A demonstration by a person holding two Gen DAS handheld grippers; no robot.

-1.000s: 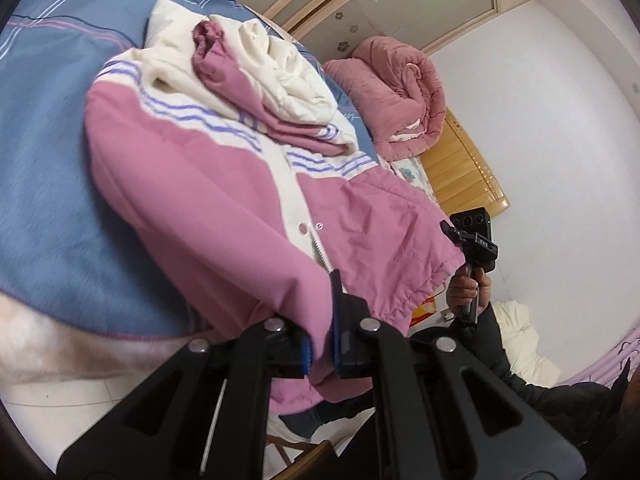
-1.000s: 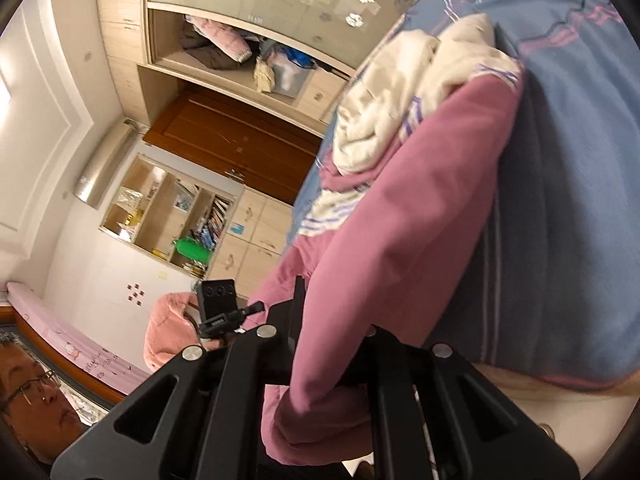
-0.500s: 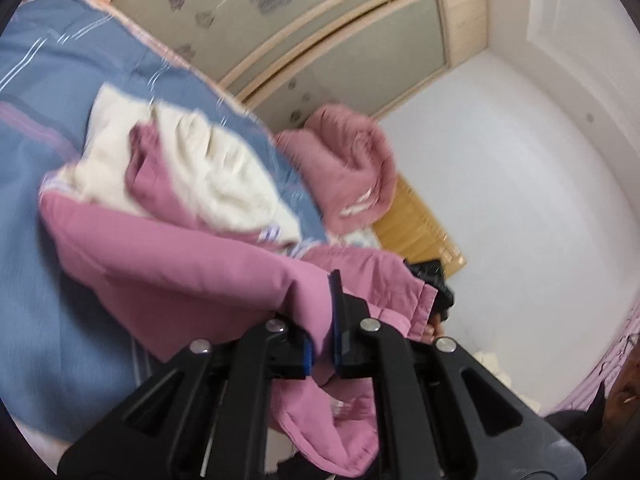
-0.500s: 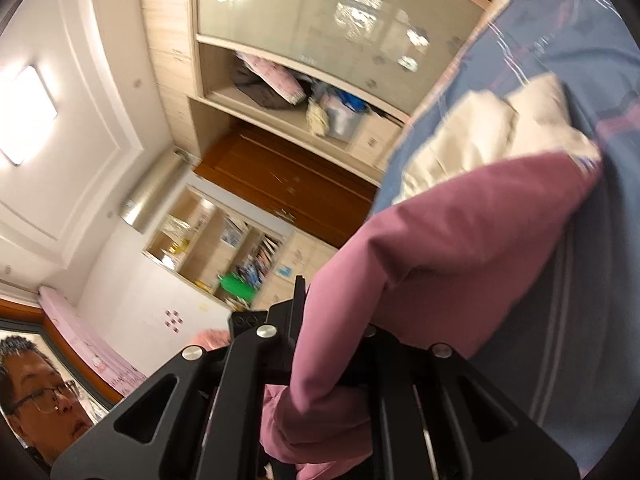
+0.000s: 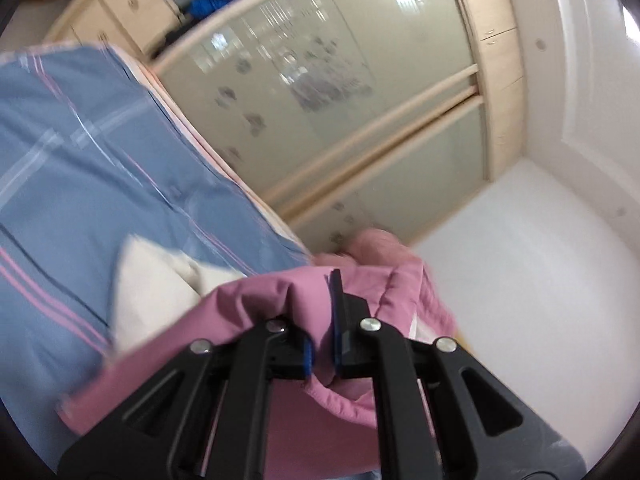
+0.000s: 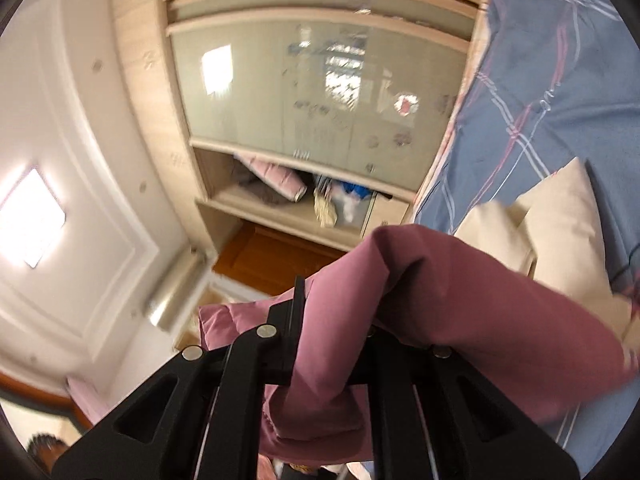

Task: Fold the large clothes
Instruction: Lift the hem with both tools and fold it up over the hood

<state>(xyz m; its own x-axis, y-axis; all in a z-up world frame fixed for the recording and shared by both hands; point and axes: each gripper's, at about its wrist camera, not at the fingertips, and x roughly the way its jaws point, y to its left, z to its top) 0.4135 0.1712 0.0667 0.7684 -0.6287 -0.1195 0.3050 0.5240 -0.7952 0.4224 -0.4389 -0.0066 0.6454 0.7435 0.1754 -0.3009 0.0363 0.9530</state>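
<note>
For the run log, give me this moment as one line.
left gripper: shut on pink jacket | right gripper: shut on pink jacket | jacket's cream part on blue bedspread | fold unfinished

You have a pink padded jacket (image 5: 256,300) with cream panels, its pink edge bunched and lifted off the blue plaid bed cover (image 5: 80,184). The cream part (image 6: 568,224) lies flat on that cover beyond the raised fold, and the pink fabric drapes slack and creased.
</note>
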